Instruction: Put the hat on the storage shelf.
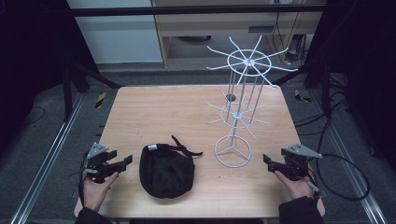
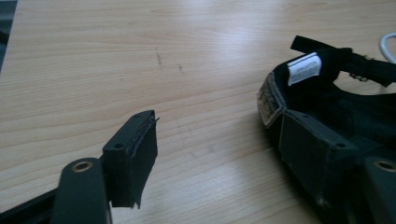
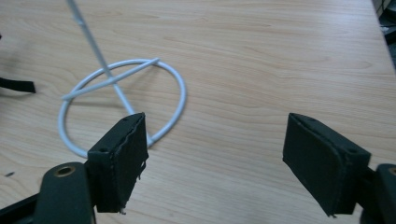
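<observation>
A black cap [image 1: 166,171] lies upside down on the near middle of my desk [image 1: 154,112], strap toward the far right. Just right of it a white wire rack [image 1: 239,109] stands upright, empty.

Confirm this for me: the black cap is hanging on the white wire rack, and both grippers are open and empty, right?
Not quite. The black cap lies on the table, beside the white wire rack, as the high view shows. The left gripper and right gripper are indeed open and empty.
</observation>
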### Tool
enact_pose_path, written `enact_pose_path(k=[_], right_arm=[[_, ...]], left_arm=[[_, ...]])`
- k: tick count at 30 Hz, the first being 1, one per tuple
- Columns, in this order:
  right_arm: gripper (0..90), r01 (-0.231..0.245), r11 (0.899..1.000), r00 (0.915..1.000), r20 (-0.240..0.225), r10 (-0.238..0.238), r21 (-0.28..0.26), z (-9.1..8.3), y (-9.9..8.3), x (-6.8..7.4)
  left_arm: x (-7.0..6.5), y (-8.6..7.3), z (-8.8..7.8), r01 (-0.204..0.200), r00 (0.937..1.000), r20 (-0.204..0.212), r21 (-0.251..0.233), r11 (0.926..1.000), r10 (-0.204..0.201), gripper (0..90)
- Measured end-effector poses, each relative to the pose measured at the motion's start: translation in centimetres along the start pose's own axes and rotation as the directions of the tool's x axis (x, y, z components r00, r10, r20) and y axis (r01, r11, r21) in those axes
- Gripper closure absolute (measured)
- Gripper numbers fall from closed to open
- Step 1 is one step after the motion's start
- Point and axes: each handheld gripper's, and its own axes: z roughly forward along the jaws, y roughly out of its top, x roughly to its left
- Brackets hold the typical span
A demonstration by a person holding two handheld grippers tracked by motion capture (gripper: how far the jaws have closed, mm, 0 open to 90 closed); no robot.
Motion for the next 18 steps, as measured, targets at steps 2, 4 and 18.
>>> enact_pose_path(k=[2, 4, 18], right_arm=[[24.6, 0.009, 1.0, 0.9999, -0.012, -0.009, 0.0, 0.1, -0.1, 0.9], [26.0, 0.026, 1.0, 0.9995, -0.02, -0.026, 0.003, 0.2, -0.2, 2.0], [32.6, 0.083, 0.997, 0.9875, -0.135, -0.081, 0.005, 0.5, -0.6, 7.2]], left_arm=[[-0.5, 0.0, -0.1, -0.005, 0.9999, 0.011, -0.007, 1.0, 0.005, 29.7], [-1.0, -0.1, -0.2, -0.008, 0.9996, 0.026, -0.012, 0.9999, 0.008, 32.2], [-3.7, -0.5, -0.1, -0.073, 0.996, 0.052, -0.001, 0.9974, 0.073, 45.0]])
